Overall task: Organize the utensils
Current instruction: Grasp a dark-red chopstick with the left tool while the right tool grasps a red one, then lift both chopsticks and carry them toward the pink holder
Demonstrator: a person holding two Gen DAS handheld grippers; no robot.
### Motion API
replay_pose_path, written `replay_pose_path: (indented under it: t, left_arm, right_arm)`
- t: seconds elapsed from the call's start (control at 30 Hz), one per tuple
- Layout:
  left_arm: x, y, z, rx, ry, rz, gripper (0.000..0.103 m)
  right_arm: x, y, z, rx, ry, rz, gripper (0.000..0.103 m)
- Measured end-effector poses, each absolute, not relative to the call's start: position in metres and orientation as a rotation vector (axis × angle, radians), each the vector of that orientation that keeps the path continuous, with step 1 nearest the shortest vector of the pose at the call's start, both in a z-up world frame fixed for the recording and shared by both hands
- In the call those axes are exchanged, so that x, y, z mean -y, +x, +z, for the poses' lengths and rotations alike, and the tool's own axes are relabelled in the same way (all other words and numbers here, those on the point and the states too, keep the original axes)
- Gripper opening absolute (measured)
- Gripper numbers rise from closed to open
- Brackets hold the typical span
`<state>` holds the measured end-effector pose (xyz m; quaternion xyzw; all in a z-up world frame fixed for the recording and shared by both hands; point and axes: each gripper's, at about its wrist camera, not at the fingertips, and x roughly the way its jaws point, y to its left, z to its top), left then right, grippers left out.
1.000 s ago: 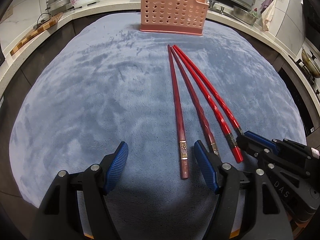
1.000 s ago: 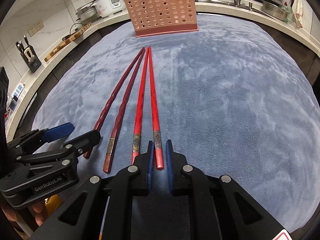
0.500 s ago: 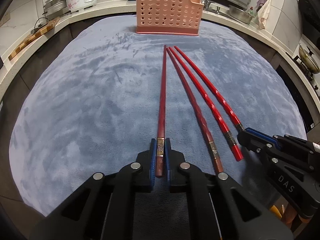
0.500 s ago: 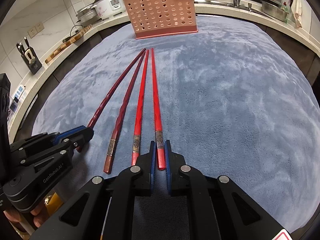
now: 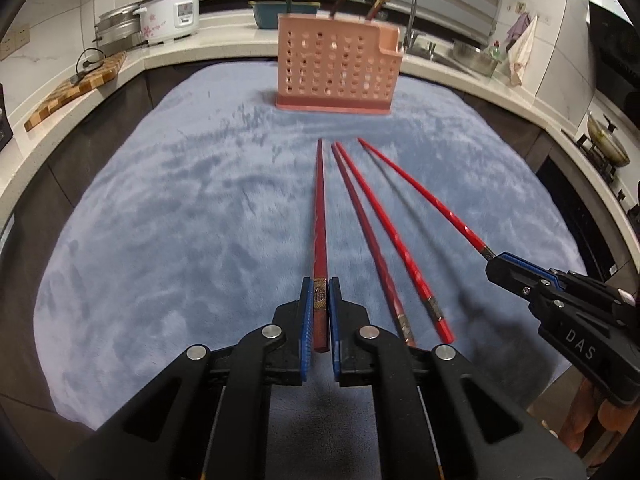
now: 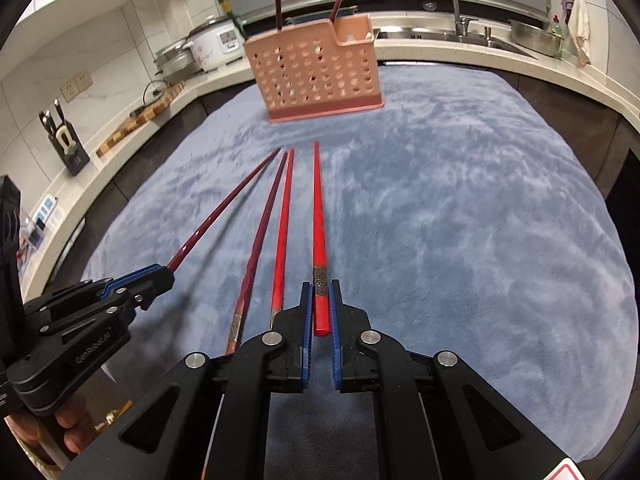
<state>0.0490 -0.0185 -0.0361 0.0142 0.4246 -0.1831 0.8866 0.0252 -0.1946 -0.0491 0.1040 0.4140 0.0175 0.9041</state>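
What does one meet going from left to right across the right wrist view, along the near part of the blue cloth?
Left hand-held gripper holding a dark red chopstick → second dark red chopstick → bright red chopstick → red chopstick held in the right hand-held gripper → bare blue cloth.

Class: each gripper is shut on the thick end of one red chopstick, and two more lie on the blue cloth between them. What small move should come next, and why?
Probably carry both forward toward the pink holder. The left gripper and right gripper each clamp a chopstick whose tip points at the holder, which already has utensils standing in it.
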Motion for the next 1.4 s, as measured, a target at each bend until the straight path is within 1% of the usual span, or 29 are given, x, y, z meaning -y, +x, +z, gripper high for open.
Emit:
replay_pose_path:
  t: [0.53,0.77,1.0,1.4]
  left_arm:
    - [0.004,0.070,0.035,-0.734,-0.052,-0.363,0.007]
    - [0.000,0.092,0.065,-0.668,-0.084,-0.346,0.007]
    - [-0.002,0.115,0.088,-0.614,-0.106,-0.326,0.007]
    - [0.002,0.165,0.142,-0.521,-0.136,-0.335,0.007]
  right_arm:
    - [0.239,0.036,0.028,-0.664,0.299,-0.010,0.007]
    - [0.252,0.047,0.058,-0.589,0.307,-0.030,0.007]
    - [0.259,0.060,0.077,-0.551,0.311,-0.041,0.007]
    - [0.267,0.102,0.124,-0.448,0.329,-0.033,0.007]
